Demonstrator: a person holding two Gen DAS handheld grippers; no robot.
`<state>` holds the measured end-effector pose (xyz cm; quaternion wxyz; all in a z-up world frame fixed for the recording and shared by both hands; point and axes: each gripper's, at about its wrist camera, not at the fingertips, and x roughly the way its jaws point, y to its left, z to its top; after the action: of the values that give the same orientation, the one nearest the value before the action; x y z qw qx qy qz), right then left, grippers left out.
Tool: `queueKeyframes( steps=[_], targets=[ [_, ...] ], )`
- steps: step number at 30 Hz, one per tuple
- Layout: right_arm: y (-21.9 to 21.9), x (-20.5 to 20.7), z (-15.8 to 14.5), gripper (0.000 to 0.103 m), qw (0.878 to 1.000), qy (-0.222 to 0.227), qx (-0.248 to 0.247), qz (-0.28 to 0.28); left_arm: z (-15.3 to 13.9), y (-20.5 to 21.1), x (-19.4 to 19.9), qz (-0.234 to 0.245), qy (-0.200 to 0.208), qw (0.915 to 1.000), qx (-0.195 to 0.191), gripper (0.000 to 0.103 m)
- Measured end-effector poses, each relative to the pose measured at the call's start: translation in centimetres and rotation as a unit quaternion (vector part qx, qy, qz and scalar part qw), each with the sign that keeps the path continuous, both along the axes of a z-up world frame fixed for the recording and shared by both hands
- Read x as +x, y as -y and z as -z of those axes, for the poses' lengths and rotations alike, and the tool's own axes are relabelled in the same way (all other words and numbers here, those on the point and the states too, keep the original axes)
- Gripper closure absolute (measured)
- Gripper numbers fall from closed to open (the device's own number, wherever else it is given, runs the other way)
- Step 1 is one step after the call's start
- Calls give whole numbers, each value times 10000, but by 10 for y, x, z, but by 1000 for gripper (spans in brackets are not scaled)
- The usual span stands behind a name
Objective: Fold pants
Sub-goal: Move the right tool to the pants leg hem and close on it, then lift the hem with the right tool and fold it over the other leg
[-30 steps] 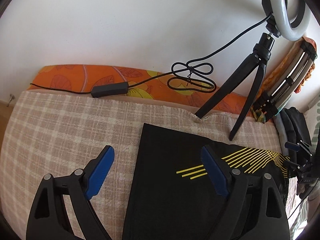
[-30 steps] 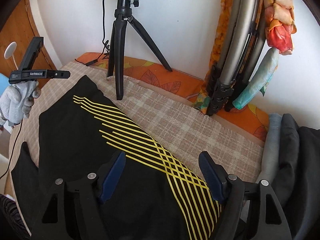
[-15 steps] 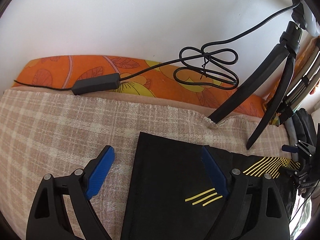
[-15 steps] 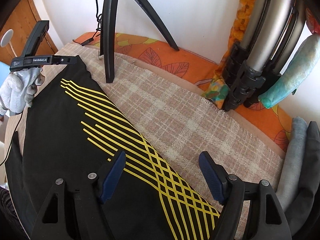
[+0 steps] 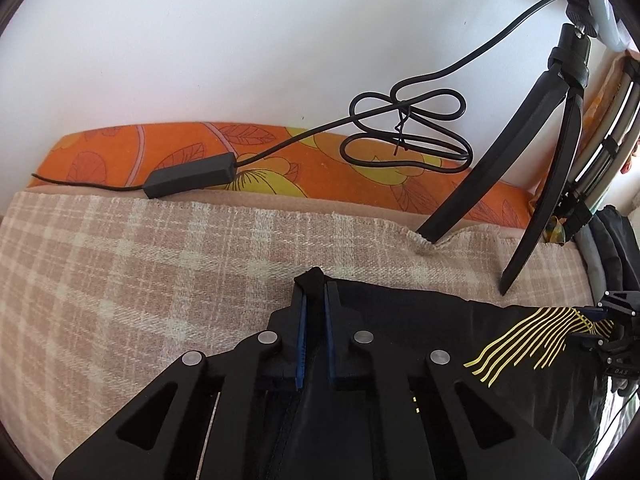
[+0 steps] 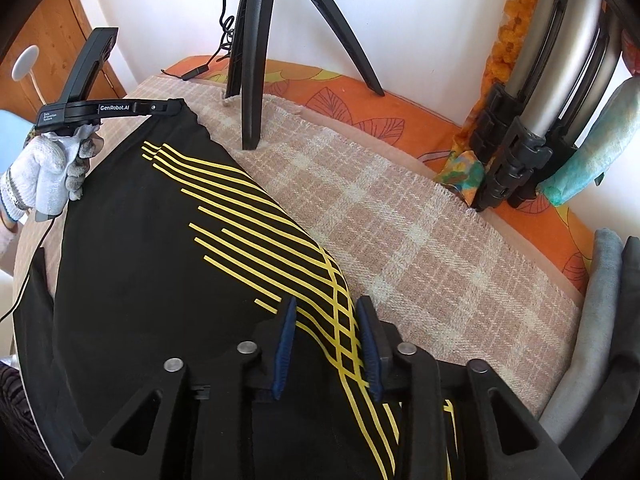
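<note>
Both grippers have dropped closer to the bed since the earlier frames, and their blue pads, wide apart then, have come together on the black pants.

Left wrist view: the left gripper (image 5: 315, 300) sits at lower centre, its two pads pressed together, pinching a corner of the pants (image 5: 420, 320) that pokes up between the tips. The pants spread from there toward the lower right, over a beige checked blanket (image 5: 120, 272). One fan of yellow stripes (image 5: 528, 336) shows at the right edge, where the right gripper (image 5: 596, 320) nips the cloth. Behind, two legs of one black tripod (image 5: 492, 176) stand on the blanket, one leg denting its edge. One coiled black cable (image 5: 404, 132) with one inline control box (image 5: 190, 174) lies over the orange leaf-print mattress (image 5: 100, 152).

Right wrist view: the right gripper (image 6: 326, 312) at lower centre is closing, its two pads on a raised fold of the pants (image 6: 140, 260) crossed by yellow stripes (image 6: 248, 216). At upper left a white-gloved hand (image 6: 48, 172) holds the left gripper (image 6: 178, 106) on the far corner. Three tripod (image 6: 252, 60) legs show at top. One bundle of folded metal stand legs (image 6: 560, 92) leans at upper right; grey and dark clothes (image 6: 600, 300) pile at the right edge.
</note>
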<state>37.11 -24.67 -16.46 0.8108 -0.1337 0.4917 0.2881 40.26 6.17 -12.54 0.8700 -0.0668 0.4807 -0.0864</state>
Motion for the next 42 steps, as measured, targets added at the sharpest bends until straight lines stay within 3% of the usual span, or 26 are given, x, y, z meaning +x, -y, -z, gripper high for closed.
queueKeyframes(
  steps=[3, 6, 18, 27, 30, 36, 42],
  targets=[
    [2, -4, -1, 96, 9999, -47, 132, 31, -3, -4, -4, 37, 44, 9999, -93, 98],
    [4, -13, -5, 100, 9998, 71, 196, 56, -8, -6, -13, 22, 179, 9998, -114, 99],
    [13, -54, -46, 101, 9966, 612, 539, 137, -56, -40, -61, -44, 665, 9969, -427, 100],
    [6, -112, -86, 101, 9933, 989, 592, 39, -105, -64, -124, -42, 1045, 9932, -506, 101],
    [4, -137, -94, 101, 9922, 1110, 572, -39, -113, -52, -145, -69, 1134, 9920, -559, 101],
    [5, -189, -92, 101, 9911, 1210, 545, -137, -123, -51, -203, -49, 1298, 9901, -540, 101],
    [2, -245, -75, 101, 9905, 1265, 420, -329, -108, -67, -261, -120, 1306, 9901, -506, 101]
  ],
)
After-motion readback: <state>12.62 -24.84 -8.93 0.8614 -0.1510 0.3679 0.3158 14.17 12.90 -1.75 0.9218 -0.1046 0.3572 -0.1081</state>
